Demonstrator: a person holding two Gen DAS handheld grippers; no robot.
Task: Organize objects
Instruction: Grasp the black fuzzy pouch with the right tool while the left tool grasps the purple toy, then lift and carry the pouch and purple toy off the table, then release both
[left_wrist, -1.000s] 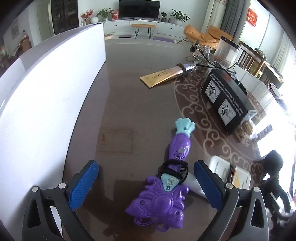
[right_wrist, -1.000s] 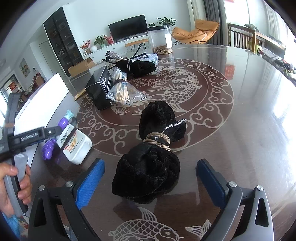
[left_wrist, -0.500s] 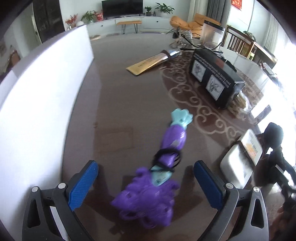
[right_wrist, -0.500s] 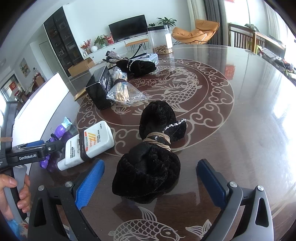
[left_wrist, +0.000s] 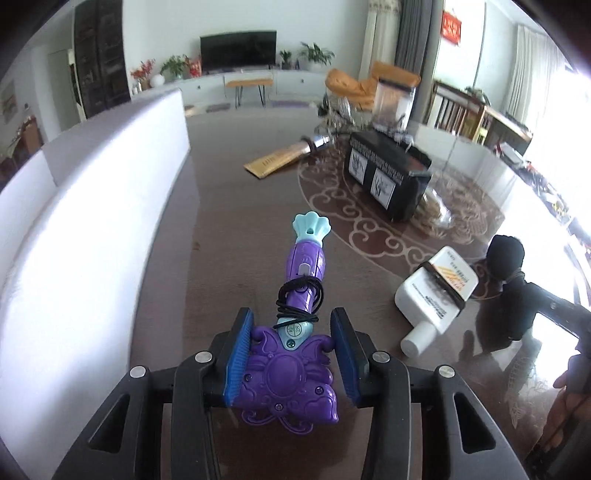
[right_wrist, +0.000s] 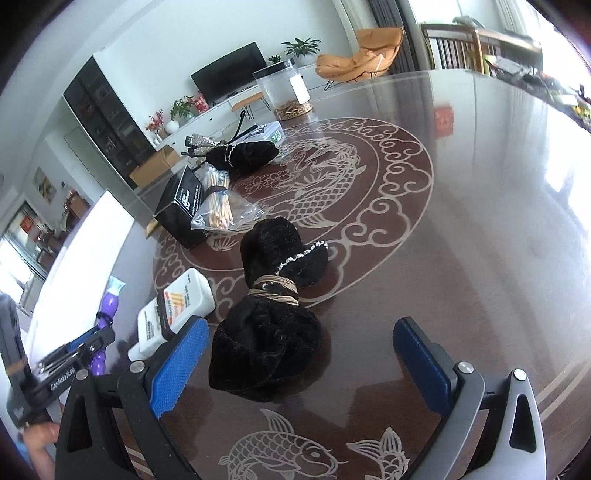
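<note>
Purple plastic toy wand (left_wrist: 295, 354) with a butterfly-shaped head and pale teal fan tip sits between my left gripper's (left_wrist: 291, 354) blue pads; the jaws have just been closing, and both pads now press the sides of the butterfly head. Its long axis runs straight ahead from the jaws, teal tip farthest out, a black elastic cord wound round the handle just beyond the pads. A white foam wall (left_wrist: 92, 206) stands along the left. Ahead and to the right a white squat bottle (left_wrist: 436, 295) lies on its side on the dark glossy table (left_wrist: 236, 221), with a black printed box (left_wrist: 388, 177) and a flat gold tube (left_wrist: 280, 160) farther ahead. My right gripper (right_wrist: 299, 354) is spread wide, touching nothing, with a black velvet pouch (right_wrist: 266, 332) tied with tan cord lying between its pads, nearer the left one.
</note>
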